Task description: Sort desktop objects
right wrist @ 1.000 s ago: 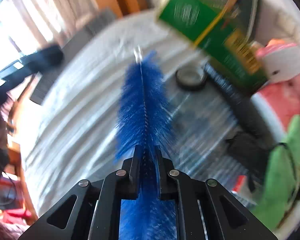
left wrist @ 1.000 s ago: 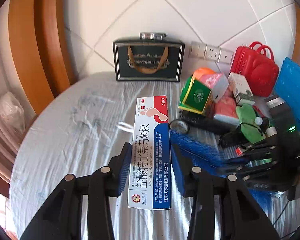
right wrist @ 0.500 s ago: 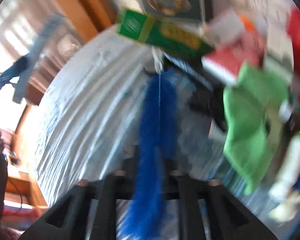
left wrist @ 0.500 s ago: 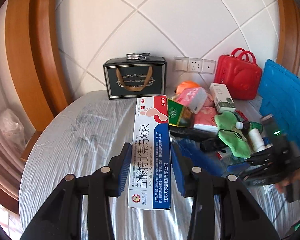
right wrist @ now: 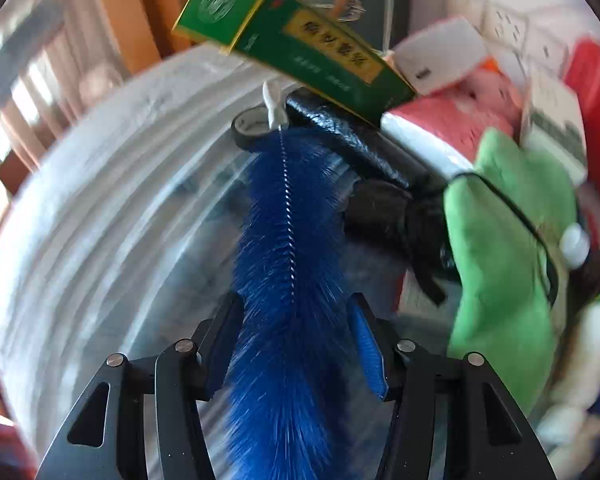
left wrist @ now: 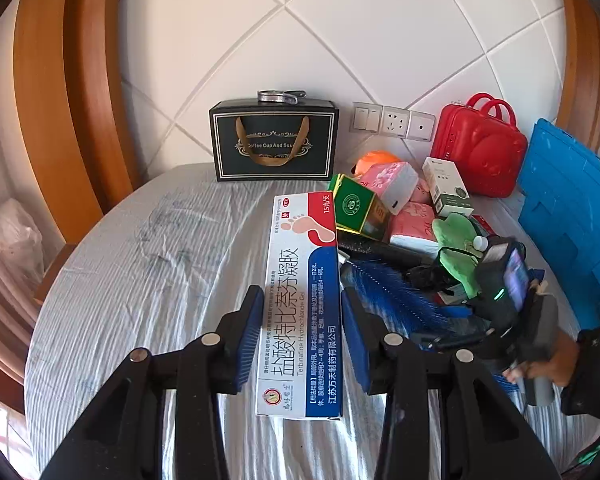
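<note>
The left gripper (left wrist: 300, 320) has its fingers (left wrist: 246, 336) closed narrowly on a long ointment box (left wrist: 302, 304), held flat and pointing away above the desk (left wrist: 140, 280). The right gripper (right wrist: 296, 344) has its fingers (right wrist: 366, 340) spread apart, with a blue bottle brush (right wrist: 288, 280) lying between them; its bristles fill the gap, so I cannot tell whether the pads still press it. The brush tip reaches a roll of black tape (right wrist: 246, 130) beside a green carton (right wrist: 292, 44).

Beyond lies the heap: a pink tissue pack (left wrist: 392, 184), a green cloth (left wrist: 456, 240), a white box (left wrist: 446, 186), a red case (left wrist: 480, 148) and a dark gift bag (left wrist: 274, 142) by the wall. Sorting looks early: two items in hand, the heap mostly unsorted, the desk's left half bare.
</note>
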`<action>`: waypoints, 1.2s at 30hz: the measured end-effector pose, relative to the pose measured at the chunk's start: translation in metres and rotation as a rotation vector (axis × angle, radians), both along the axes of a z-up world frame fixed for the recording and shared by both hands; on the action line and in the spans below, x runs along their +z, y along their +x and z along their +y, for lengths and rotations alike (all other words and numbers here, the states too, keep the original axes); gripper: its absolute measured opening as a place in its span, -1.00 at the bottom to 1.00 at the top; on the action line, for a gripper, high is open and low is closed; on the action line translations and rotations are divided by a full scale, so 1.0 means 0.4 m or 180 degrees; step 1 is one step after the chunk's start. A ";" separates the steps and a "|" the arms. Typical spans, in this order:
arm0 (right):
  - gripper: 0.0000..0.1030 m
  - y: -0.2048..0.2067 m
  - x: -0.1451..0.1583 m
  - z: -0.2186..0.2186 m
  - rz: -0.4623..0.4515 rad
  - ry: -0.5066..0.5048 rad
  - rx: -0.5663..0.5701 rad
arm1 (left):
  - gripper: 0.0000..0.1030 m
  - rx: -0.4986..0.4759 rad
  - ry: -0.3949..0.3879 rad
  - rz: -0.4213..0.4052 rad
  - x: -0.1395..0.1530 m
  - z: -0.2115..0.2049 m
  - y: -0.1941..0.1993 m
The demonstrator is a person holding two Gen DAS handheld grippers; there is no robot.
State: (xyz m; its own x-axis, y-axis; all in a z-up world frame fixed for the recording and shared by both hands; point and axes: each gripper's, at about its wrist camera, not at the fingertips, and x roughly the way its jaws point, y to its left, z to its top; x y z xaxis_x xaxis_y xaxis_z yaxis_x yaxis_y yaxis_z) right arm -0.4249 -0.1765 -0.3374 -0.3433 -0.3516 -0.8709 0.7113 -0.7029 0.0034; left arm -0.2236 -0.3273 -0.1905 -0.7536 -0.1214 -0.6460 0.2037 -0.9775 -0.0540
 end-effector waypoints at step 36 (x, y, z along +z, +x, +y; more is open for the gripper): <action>-0.79 0.324 0.712 0.458 0.0848 -0.1656 -0.0966 | -0.24 -0.1174 -0.0430 0.0771 0.314 0.365 0.019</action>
